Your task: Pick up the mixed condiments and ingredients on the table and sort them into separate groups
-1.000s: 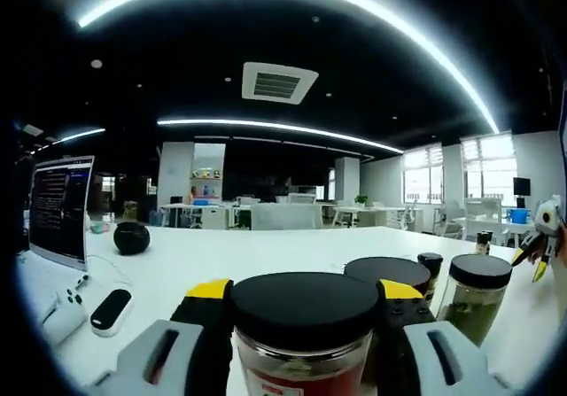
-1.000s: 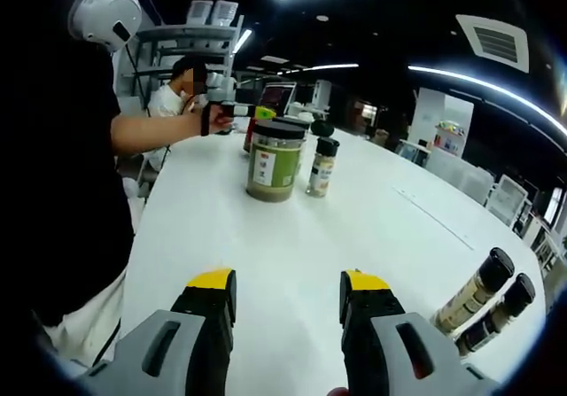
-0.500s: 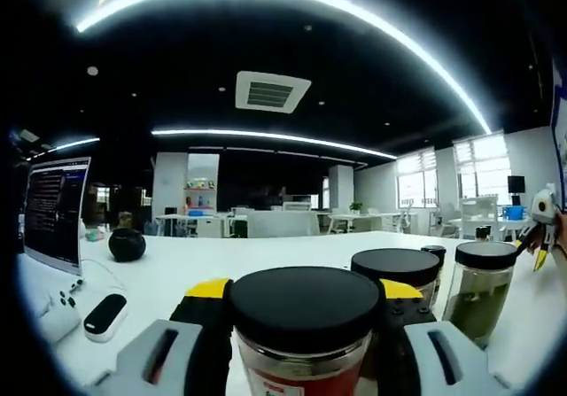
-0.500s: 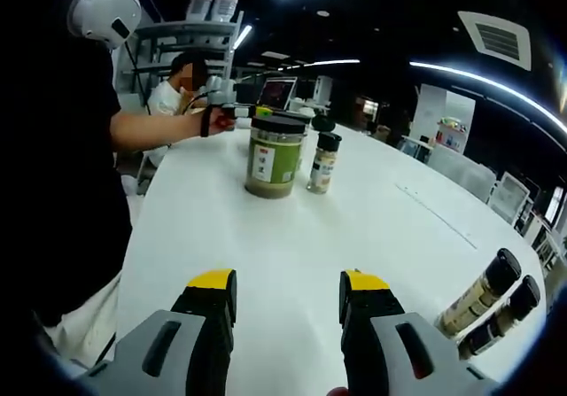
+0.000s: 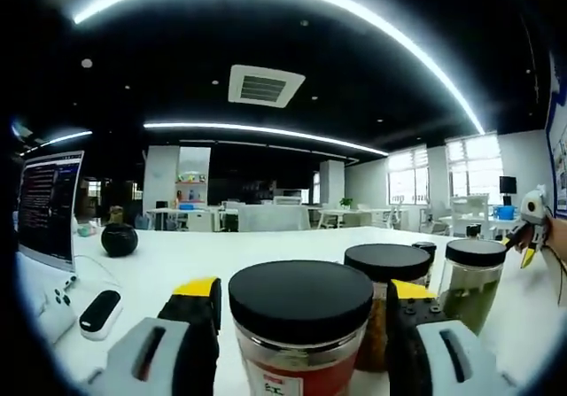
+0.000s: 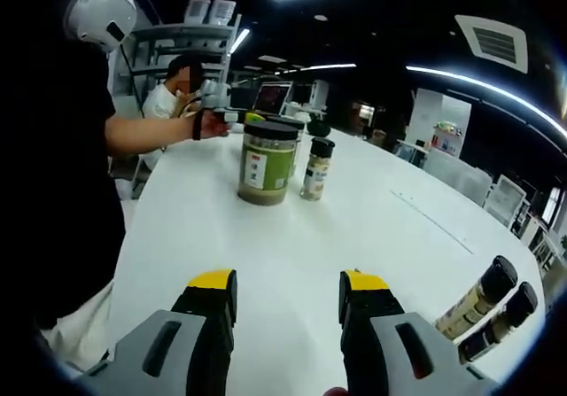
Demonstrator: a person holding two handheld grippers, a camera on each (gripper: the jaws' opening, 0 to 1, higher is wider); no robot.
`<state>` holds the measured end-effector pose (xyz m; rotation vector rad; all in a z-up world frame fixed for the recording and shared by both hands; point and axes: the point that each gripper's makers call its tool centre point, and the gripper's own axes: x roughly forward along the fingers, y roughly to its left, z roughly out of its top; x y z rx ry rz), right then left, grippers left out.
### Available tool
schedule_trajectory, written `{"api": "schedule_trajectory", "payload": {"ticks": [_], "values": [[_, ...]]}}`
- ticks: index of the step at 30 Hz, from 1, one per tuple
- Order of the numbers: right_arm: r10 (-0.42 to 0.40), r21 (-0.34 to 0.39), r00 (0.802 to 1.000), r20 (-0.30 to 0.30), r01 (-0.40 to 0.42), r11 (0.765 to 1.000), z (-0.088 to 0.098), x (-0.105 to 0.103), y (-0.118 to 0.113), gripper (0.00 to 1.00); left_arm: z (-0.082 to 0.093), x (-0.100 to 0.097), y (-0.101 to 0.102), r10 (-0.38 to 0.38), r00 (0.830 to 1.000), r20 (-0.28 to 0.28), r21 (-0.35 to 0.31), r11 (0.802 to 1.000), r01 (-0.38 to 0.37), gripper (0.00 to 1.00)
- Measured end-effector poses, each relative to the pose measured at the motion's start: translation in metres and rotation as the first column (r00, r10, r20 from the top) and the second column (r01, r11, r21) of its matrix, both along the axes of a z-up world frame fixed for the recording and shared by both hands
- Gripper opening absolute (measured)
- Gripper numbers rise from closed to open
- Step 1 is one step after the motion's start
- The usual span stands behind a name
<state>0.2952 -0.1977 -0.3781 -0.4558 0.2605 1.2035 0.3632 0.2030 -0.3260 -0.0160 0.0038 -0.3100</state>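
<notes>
A black-lidded jar [image 5: 301,325] with a red label stands on the white table [image 5: 257,254] between the jaws of the left gripper [image 5: 297,303], which look slightly parted from its sides; two more jars [image 5: 386,285] stand just behind. The right gripper [image 6: 288,294] hangs wide and empty over the table, with a green jar [image 6: 265,161] and small bottle [image 6: 314,167] farther off and two bottles [image 6: 492,312] lying near its right.

Not much is reading clearly from here. The red-labelled jar [image 5: 299,325] at 6 o'clock in the left gripper view is showing a white label patch with dark characters, too cut off to make out. The green jar's [image 6: 263,164] label and the monitor [image 5: 46,208] text are blurring.
</notes>
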Motion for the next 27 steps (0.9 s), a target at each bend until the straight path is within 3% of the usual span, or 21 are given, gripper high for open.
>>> {"api": "schedule_trajectory", "payload": {"ticks": [4,8,13,19,23,27], "values": [[-0.002,0.003,1.0,0.004,0.002,1.0,0.001,0.002,0.0,0.47,0.002,-0.006,0.004,0.019,1.0,-0.002,0.026,0.999,-0.019,0.81],[-0.001,0.006,1.0,0.006,0.001,1.0,0.001,0.003,0.0,0.47,0.011,-0.014,0.006,0.005,1.0,0.0,0.055,0.998,-0.005,0.91],[0.001,0.011,1.0,0.007,-0.001,1.0,0.001,0.003,-0.001,0.47,0.032,-0.023,0.002,-0.013,1.0,0.014,0.065,0.998,0.012,0.88],[0.005,0.015,1.0,0.007,-0.005,1.0,0.0,0.002,-0.001,0.47,0.063,-0.03,-0.026,-0.073,0.996,0.048,0.124,0.99,0.066,0.87],[0.007,0.011,1.0,0.003,-0.007,1.0,0.0,0.0,-0.002,0.47,0.076,-0.029,-0.048,-0.241,0.97,0.034,0.143,0.962,0.234,0.84],[0.008,0.006,1.0,0.009,-0.008,1.0,0.001,0.0,-0.005,0.47,0.091,-0.017,-0.059,-0.289,0.957,0.013,0.185,0.942,0.281,0.82]]}}
